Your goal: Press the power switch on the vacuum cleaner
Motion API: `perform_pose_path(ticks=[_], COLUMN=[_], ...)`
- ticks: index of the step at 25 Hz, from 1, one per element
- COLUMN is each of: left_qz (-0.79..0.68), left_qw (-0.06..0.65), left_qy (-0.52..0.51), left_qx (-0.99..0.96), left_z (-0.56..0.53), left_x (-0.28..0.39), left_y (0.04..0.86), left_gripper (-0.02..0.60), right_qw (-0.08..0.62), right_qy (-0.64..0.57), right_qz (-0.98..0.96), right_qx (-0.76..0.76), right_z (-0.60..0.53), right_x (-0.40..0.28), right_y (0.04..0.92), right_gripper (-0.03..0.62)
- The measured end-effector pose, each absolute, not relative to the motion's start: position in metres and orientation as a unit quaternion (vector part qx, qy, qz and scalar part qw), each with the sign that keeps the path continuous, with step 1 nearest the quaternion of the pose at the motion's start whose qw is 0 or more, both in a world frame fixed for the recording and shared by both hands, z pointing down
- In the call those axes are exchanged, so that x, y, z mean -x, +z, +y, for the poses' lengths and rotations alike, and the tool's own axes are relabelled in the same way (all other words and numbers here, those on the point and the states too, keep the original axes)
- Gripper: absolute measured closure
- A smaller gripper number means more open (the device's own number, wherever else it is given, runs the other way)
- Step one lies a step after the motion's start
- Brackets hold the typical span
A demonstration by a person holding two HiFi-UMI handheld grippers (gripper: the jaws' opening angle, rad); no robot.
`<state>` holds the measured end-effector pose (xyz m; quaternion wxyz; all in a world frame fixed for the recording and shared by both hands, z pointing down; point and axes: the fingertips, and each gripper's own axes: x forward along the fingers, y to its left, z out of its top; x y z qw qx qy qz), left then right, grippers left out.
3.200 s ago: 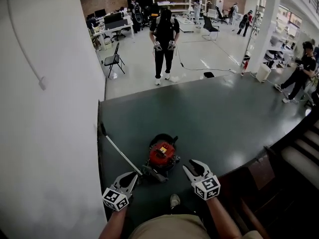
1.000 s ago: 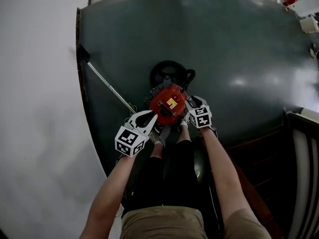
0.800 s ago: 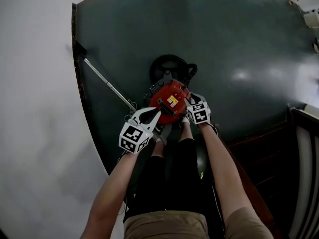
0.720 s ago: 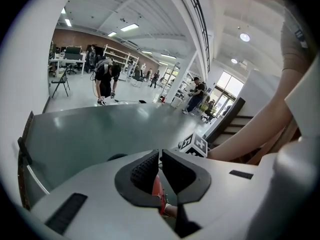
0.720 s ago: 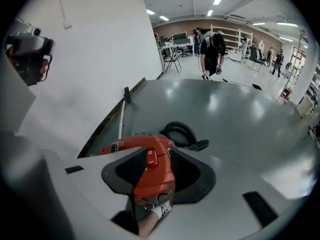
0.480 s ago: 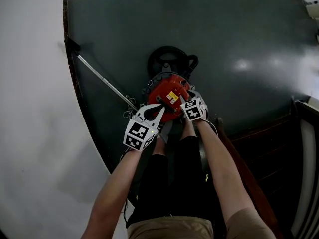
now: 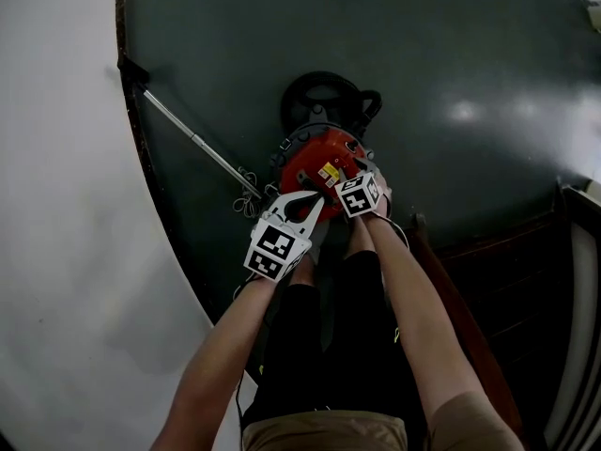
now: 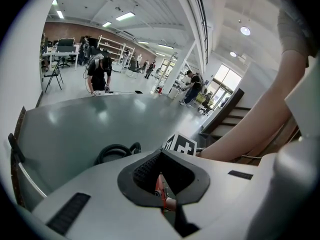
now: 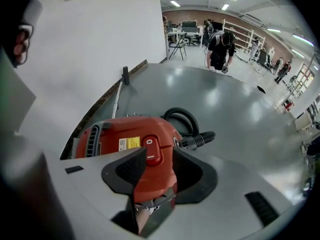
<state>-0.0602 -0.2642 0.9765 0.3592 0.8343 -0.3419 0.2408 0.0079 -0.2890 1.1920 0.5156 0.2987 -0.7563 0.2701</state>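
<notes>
On top of the round red plastic vacuum cleaner point(image 9: 125, 134), near its centre, sits the red rocker power switch point(image 9: 151, 151). It isn't pressed yet, as far as I can judge.

- Right gripper point(image 9: 160, 159): hangs just above the vacuum's near-right edge and points steeply down at it. Its jaws are apart and grip nothing. The switch lies dead ahead, framed between the two tips.
- Switch long axis: runs along the line the right gripper points, away from me toward the coiled black hose point(image 9: 182, 116) on the vacuum's far side.
- Left gripper point(image 7: 305, 205): sits at the vacuum's near-left edge. Its tips are drawn together and hold nothing. I see only a sliver of red past them, no switch.

The right hand is nearer and already lined up, so I'd press with it. My worry is that the open tips straddle the rocker and land on the shell either side. I'd nudge sideways so one tip comes down on it.
</notes>
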Motion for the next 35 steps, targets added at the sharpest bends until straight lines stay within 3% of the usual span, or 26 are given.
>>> perform_pose_path(ticks=[14,31,35], left_qz=[-0.335,-0.356,-0.363], left_qw=[0.352,0.357,0.329], left_qy=[0.235,0.217,0.226], left_qx=[-0.842,-0.836,-0.842], left_z=[-0.273,-0.273,-0.268], left_x=[0.052,0.082,0.103], left_y=[0.978,0.970,0.941], left_gripper=[0.575,0.577,0.575], right_qw=[0.543,0.605,0.550], right_qy=[0.301,0.244,0.233], right_qz=[-0.721,-0.710,-0.740], right_qx=[-0.308,-0.264,-0.310], right_z=[-0.287,-0.293,-0.321], right_x=[-0.022,-0.018,-0.006], right_y=[1.217,1.218,1.168], right_gripper=[0.413,0.408,0.418])
